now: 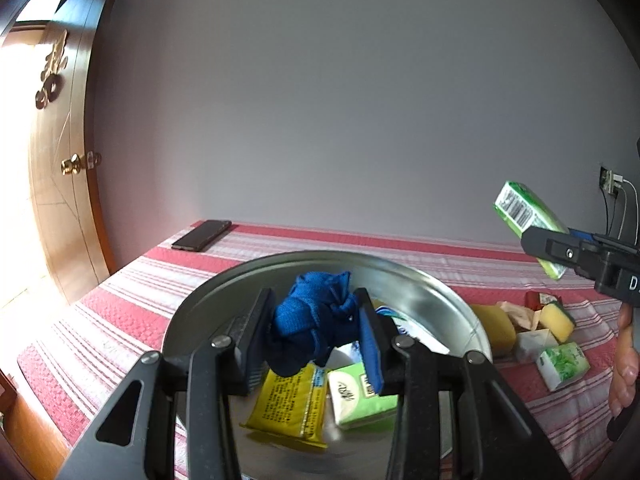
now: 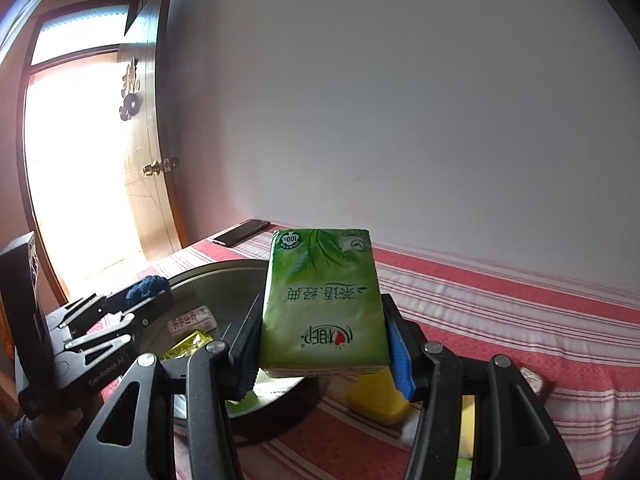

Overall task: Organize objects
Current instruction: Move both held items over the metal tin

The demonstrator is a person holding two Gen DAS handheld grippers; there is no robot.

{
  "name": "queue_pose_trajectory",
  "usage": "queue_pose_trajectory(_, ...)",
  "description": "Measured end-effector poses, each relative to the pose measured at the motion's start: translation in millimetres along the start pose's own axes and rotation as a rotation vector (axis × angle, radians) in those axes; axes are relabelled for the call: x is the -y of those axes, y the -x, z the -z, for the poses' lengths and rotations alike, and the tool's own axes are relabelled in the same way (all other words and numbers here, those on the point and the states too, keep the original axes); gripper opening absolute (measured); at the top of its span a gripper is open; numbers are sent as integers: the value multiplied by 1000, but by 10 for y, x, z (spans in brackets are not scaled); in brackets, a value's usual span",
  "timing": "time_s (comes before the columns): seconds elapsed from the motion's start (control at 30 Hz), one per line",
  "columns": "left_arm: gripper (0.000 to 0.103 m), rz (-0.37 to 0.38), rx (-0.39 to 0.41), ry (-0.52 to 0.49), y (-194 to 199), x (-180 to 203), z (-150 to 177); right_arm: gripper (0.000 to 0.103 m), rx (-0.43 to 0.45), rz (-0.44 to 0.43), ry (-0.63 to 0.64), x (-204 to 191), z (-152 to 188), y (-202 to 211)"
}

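The metal basin (image 1: 424,292), filling the lower centre of my left view on the striped table (image 1: 120,312), already holds a yellow packet (image 1: 288,408) and a green tissue pack (image 1: 360,396). My left jaws pinch a blue cloth bundle (image 1: 316,320) above it; my right jaws clamp another tissue pack (image 2: 320,304). At right, sponges (image 1: 492,328) and packs (image 1: 564,364) remain outside.

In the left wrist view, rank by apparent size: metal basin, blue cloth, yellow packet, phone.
Largest to smallest as they look:
1. metal basin
2. blue cloth, though it is nearest the camera
3. yellow packet, close to the cloth, so that order is unsure
4. phone, farthest away
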State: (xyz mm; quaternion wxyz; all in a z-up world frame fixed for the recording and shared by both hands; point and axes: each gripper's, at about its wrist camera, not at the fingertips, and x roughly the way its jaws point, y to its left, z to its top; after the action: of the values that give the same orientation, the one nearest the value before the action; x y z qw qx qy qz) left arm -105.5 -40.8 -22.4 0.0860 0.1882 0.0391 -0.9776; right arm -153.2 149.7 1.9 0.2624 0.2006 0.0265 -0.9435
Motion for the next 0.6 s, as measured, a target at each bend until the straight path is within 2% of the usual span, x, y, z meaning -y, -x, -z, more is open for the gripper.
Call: queue_pose_trajectory(0.6,39,-3,-113,6,-309,-320,-37,55,-101,-27,75,-352,-105,-689)
